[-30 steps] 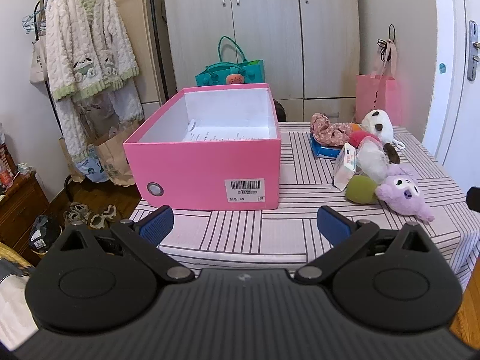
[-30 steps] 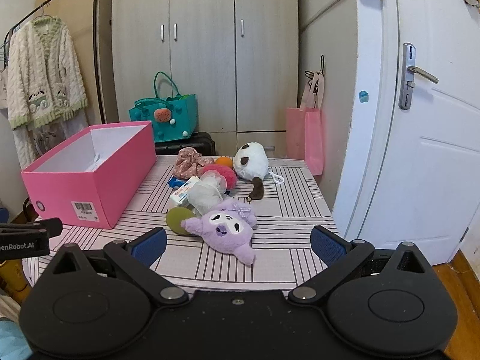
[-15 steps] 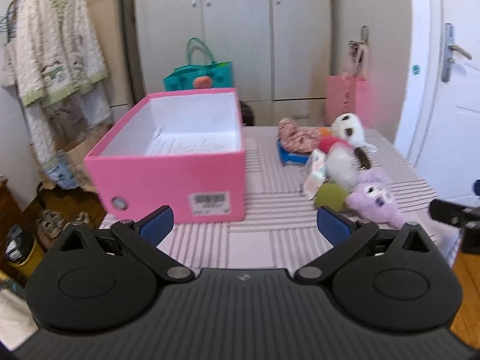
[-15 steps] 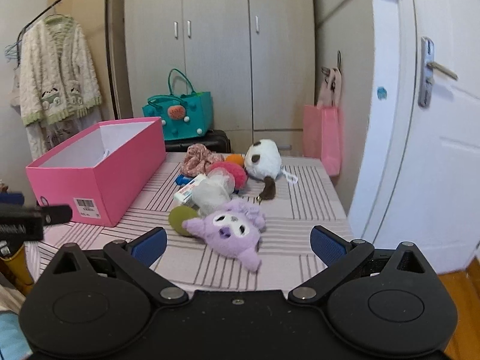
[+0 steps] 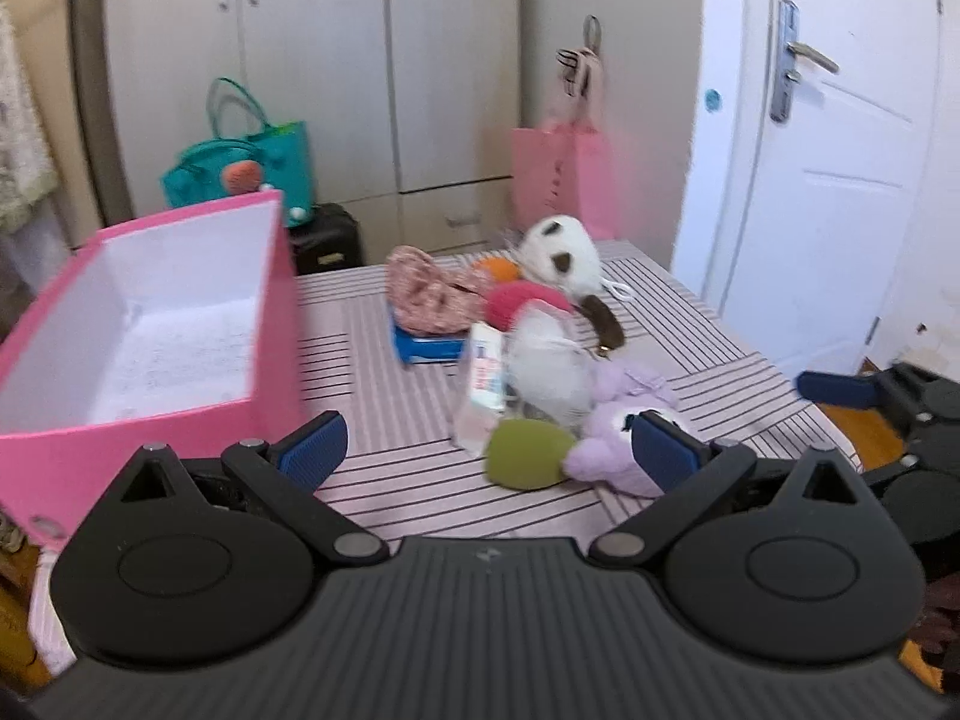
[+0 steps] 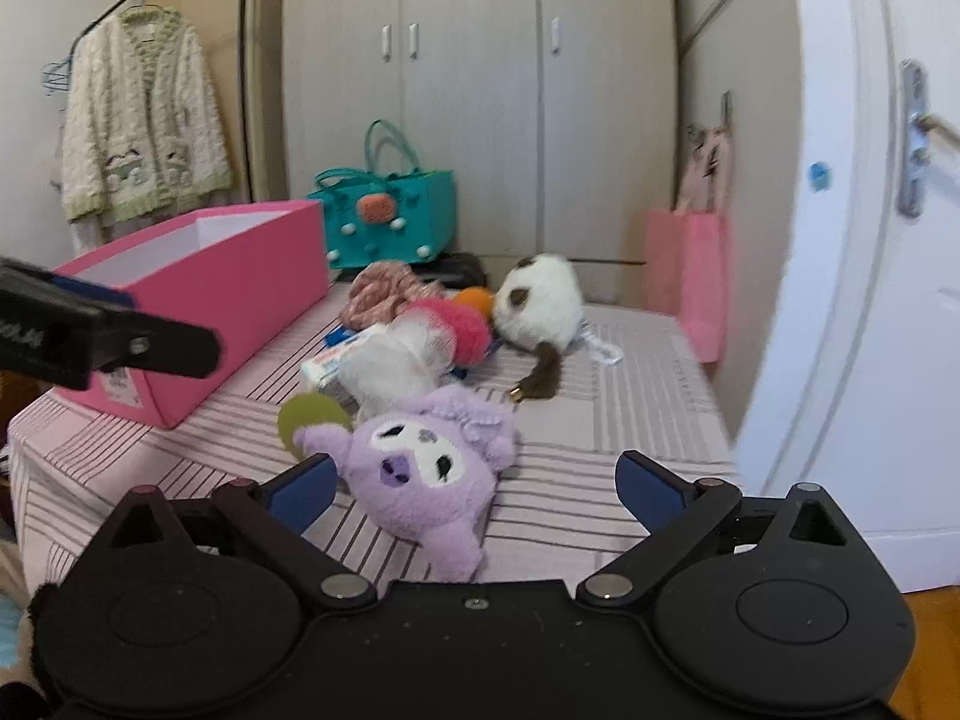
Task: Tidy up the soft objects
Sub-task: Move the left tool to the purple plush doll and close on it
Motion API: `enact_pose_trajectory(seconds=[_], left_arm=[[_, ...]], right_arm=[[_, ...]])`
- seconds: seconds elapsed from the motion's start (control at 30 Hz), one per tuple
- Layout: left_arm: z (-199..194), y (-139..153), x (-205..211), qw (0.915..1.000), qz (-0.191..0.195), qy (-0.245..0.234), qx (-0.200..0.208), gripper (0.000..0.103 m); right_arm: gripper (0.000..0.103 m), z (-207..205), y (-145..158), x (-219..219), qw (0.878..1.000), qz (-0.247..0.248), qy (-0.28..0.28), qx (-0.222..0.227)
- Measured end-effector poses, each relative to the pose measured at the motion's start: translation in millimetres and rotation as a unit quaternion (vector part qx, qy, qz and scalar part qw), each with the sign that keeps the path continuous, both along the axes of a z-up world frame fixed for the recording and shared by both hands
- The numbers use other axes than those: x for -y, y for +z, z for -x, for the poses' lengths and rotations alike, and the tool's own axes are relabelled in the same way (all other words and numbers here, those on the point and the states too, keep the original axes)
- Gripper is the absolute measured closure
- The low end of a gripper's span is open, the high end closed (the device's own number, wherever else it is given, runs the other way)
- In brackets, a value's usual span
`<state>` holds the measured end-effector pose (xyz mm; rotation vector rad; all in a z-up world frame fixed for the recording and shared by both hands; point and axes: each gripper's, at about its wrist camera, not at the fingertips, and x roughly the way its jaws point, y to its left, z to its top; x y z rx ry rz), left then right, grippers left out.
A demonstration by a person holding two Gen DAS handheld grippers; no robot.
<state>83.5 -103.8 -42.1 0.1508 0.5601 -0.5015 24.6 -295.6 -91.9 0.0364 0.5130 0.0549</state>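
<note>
Up close, both claws hover over the near edge of the worktop (image 6: 630, 360), a surface draped in a pale pink cloth with dark stripes. The left claw (image 5: 489, 450) is spread wide with nothing between its blue-padded tips, and the right claw (image 6: 474, 483) is likewise spread and empty, with the purple plush toy with a white face (image 6: 420, 468) lying just ahead of it on the cloth. Touching that toy are an olive-green round soft pad (image 6: 312, 417) and a white fluffy bundle (image 6: 390, 366), and behind them sit a pink fuzzy ball (image 6: 465, 330), a small orange ball (image 6: 474, 300), a floral pink fabric scrunch (image 6: 378, 294) resting on a blue flat packet (image 5: 429, 348), and a white round plush with brown patches (image 6: 540, 300). A white paper-wrapped pack (image 6: 336, 360) leans against the heap. To the left stands an open pink cardboard box with a white inside (image 6: 240, 300), apart from the pile and nothing soft visible in it; from the right wrist view the left claw's black arm crosses in front of its near corner. Behind the worktop stand a teal tote bag (image 6: 390, 222), grey wardrobe doors (image 6: 480, 90), a pink paper bag (image 6: 690, 276) hanging low, a white door with a metal handle (image 6: 870, 240), and a cream knitted cardigan on a rail (image 6: 144, 126).
</note>
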Motion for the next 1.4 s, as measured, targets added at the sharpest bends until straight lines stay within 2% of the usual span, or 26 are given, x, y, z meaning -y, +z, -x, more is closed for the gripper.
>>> enact_pose_trajectory(seconds=[0.13,0.3,0.47,0.57,0.63,0.7,0.87,0.93,0.97,1.07,1.4], left_arm=[[-7,-7,13,0.9978,0.017,-0.064,-0.01,0.003],[-15,-10,32,0.9921,0.034,-0.119,-0.018,0.004],[-29,-24,57,0.9874,0.017,-0.15,-0.046,0.019],[-38,-34,68,0.9855,-0.002,-0.157,-0.064,0.029],[-42,-38,73,0.984,-0.01,-0.163,-0.072,0.035],[-45,-42,76,0.9832,-0.018,-0.164,-0.079,0.035],[-52,-49,81,0.9839,-0.024,-0.151,-0.093,0.035],[-52,-49,82,0.9824,-0.021,-0.159,-0.096,0.036],[-51,-51,82,0.9808,-0.018,-0.164,-0.104,0.036],[-50,-55,82,0.9816,-0.011,-0.154,-0.113,0.036],[-38,-55,87,0.9847,-0.011,-0.145,-0.096,0.038]], right_arm=[[0.003,-8,-19,8,0.999,-0.032,0.023,0.003],[0.003,-20,-31,11,0.999,-0.026,0.044,-0.005],[0.009,-29,-41,11,0.996,-0.028,0.082,-0.024],[0.009,-32,-41,9,0.995,-0.018,0.096,-0.018],[0.013,-36,-42,10,0.995,-0.016,0.095,-0.021],[0.02,-37,-44,13,0.994,-0.028,0.104,-0.026],[0.021,-37,-47,11,0.994,-0.032,0.105,-0.018],[0.027,-37,-47,11,0.994,-0.033,0.103,-0.016],[0.034,-36,-47,12,0.994,-0.035,0.104,-0.015],[0.039,-36,-46,12,0.994,-0.032,0.103,-0.017],[0.045,-32,-43,11,0.995,-0.038,0.085,-0.022]])
